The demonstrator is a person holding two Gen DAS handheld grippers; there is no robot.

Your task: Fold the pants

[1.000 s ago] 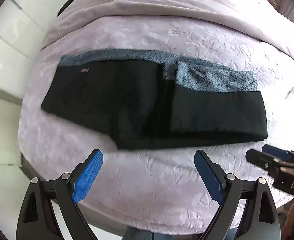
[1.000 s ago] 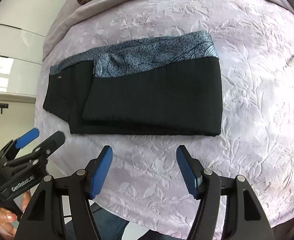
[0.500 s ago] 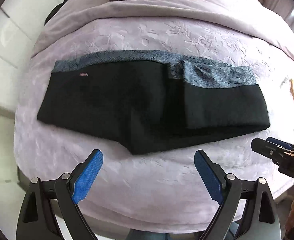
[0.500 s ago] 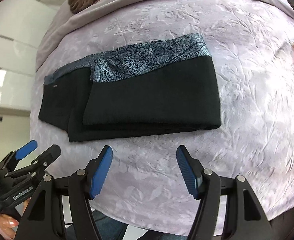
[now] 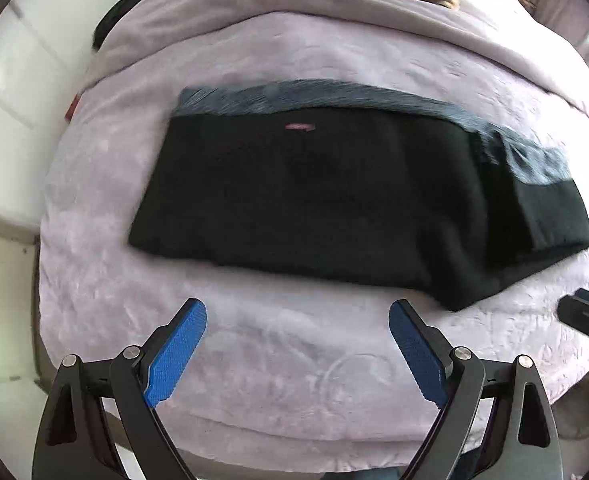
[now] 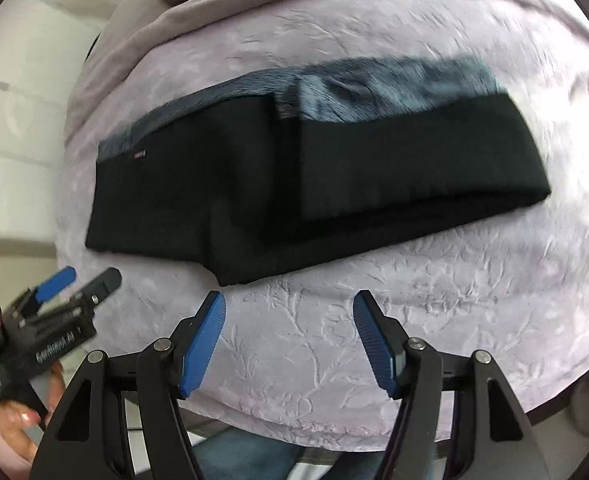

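Both the left claw (image 5: pixel 297 354) and right claw (image 6: pixel 289 348) hang open and empty, black pants (image 5: pixel 334 200) at 12 o'clock on the bed (image 5: pixel 294 380).

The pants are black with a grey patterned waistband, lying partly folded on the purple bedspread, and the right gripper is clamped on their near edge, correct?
Not quite. The right gripper is open and holds nothing; the right wrist view shows its fingers over bare bedspread, short of the pants. The rest stands: black pants, grey patterned waistband, partly folded on the purple bedspread.
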